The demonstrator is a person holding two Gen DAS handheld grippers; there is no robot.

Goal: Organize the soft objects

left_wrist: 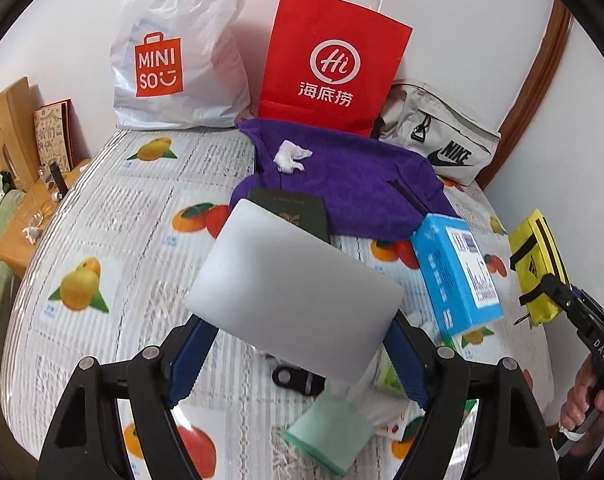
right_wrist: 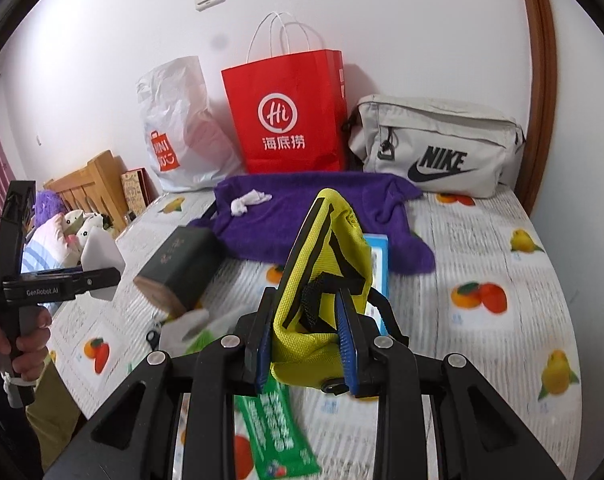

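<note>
Blurred green packet (right_wrist: pixel 275 432) under yellow pouch (right_wrist: pixel 326 264)

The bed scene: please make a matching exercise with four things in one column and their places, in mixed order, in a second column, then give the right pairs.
Things:
1. yellow pouch
2. grey box
3. tissue
4. red bag

Places:
A. lying on the purple cloth
B. standing against the wall, between the white bag and the Nike bag
C. between the right gripper's fingers
D. between the left gripper's fingers

Pairs: 1-C, 2-D, 3-A, 4-B
</note>
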